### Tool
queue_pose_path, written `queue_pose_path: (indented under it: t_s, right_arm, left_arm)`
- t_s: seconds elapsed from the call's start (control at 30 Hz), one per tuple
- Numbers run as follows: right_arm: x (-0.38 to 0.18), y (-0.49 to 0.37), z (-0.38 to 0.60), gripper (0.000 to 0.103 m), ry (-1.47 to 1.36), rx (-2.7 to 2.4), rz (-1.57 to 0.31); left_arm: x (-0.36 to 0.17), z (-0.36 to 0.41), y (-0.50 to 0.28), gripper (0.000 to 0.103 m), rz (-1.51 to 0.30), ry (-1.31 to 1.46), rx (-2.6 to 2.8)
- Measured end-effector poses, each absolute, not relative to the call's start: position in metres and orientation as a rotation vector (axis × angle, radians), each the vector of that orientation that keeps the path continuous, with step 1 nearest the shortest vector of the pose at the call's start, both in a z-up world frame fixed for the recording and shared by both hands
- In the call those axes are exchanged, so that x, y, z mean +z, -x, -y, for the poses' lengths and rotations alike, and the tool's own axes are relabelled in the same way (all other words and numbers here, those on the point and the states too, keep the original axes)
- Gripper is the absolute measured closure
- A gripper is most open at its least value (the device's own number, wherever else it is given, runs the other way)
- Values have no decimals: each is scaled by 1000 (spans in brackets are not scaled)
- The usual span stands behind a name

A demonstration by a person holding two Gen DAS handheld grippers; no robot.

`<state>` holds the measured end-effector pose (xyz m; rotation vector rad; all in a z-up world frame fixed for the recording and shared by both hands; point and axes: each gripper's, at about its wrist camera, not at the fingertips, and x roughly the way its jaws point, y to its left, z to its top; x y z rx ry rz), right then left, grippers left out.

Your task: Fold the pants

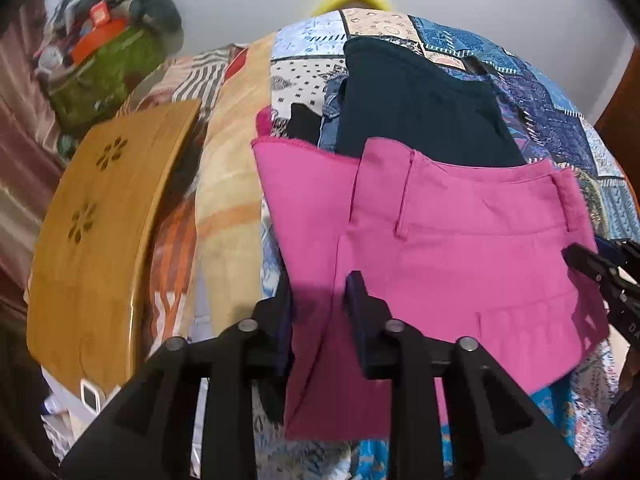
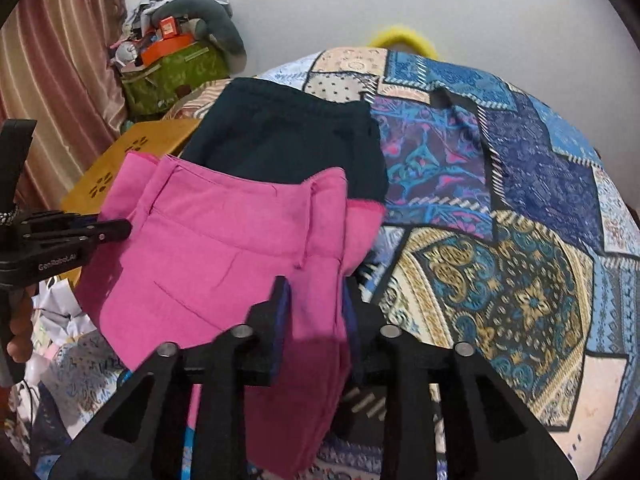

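Pink woven cotton, matte: the pants (image 1: 460,240), waistband with belt loops on the far side, lifted above the patchwork bedspread (image 2: 500,240). My left gripper (image 1: 320,308) is clamped on one near edge, my right gripper (image 2: 316,304) on the other, so the long axis runs between them. Dark navy garment (image 2: 288,136): flat, just beyond the pants. Wooden tray (image 1: 100,220): left of the pants.
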<state>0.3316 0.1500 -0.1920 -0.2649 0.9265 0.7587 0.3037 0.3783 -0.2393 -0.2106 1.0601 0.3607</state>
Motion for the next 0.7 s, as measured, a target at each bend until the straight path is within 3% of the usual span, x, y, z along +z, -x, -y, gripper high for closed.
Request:
queue_pose_path:
  t_s: [0.13,0.7]
  right_arm:
    - [-181,-319,-134,71,246,738,-915]
    - [7,-173,-56,71,99,903,-425]
  left_arm:
    - [-220,-364,-286,57,-1038,181,344]
    - [-20,-256,-129,57,-532,128,230]
